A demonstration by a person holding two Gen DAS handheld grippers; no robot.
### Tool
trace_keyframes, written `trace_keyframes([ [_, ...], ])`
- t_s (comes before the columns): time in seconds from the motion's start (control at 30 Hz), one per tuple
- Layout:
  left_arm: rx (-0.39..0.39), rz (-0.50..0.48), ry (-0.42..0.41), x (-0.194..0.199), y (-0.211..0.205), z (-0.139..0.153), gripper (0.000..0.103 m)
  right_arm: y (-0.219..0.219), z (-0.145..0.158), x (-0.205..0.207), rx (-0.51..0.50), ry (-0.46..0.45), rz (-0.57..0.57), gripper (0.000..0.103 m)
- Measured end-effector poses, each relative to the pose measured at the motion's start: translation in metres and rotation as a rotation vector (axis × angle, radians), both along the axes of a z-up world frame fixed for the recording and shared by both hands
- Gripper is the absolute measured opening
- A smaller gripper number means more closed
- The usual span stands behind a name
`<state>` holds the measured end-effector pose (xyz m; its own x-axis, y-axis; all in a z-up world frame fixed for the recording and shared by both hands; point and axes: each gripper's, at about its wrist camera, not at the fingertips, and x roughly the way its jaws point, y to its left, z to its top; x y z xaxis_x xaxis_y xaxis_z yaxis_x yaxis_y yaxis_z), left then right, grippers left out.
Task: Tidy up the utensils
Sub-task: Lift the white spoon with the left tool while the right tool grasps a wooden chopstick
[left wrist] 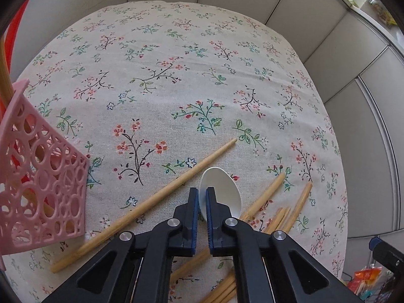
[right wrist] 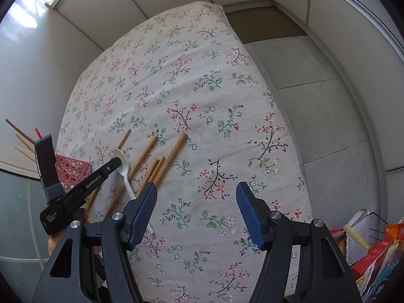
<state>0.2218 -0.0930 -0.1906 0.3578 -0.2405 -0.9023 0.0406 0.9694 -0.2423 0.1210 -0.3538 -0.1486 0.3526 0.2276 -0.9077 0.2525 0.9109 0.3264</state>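
A white plastic spoon [left wrist: 223, 192] lies among several bamboo chopsticks [left wrist: 141, 207] on the floral tablecloth [left wrist: 176, 75]. My left gripper [left wrist: 201, 194] points steeply down and is shut on the rim of the spoon's bowl. The right wrist view shows the same: the left gripper [right wrist: 118, 162] at the spoon [right wrist: 125, 170], whose handle runs toward me. A pink perforated basket [left wrist: 43, 184] stands to the left and holds chopsticks [right wrist: 21, 136] upright. My right gripper [right wrist: 196, 197] hovers open over bare cloth, to the right of the chopsticks [right wrist: 176, 149], with nothing between its fingers.
The table's right edge [right wrist: 282, 116] drops to a grey tiled floor [right wrist: 328, 126]. Snack packets [right wrist: 373, 252] sit in a wire rack at the lower right. Pale wall panels [left wrist: 252, 0] close in behind the table. A hand [right wrist: 54, 242] holds the left gripper.
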Motion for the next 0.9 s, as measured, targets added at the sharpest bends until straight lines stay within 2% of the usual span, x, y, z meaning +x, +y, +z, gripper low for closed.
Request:
trace_keyframes([
  [0.1, 0.007, -0.016, -0.033, -0.002, -0.003, 0.007, 0.001, -0.005, -0.001, 0.0, 0.047, 0.001, -0.023, 0.068],
  [0.27, 0.026, -0.06, -0.136, -0.012, -0.008, 0.037, 0.001, -0.014, -0.007, 0.001, 0.118, 0.013, -0.075, 0.068],
  [0.47, 0.061, -0.096, -0.271, -0.032, -0.008, 0.074, 0.001, -0.017, -0.016, 0.008, 0.143, 0.031, -0.108, 0.068],
  [0.63, 0.061, -0.105, -0.369, -0.048, -0.002, 0.1, 0.001, -0.008, -0.03, 0.023, 0.16, 0.056, -0.104, 0.066],
  [0.7, 0.068, -0.109, -0.401, -0.053, 0.001, 0.109, 0.001, -0.003, -0.037, 0.032, 0.155, 0.069, -0.096, 0.049],
  [0.77, 0.065, -0.114, -0.426, -0.057, 0.004, 0.116, 0.001, 0.004, -0.044, 0.043, 0.149, 0.085, -0.087, 0.04],
  [0.9, 0.073, -0.12, -0.468, -0.065, 0.007, 0.127, 0.001, 0.016, -0.062, 0.062, 0.148, 0.116, -0.08, 0.03],
])
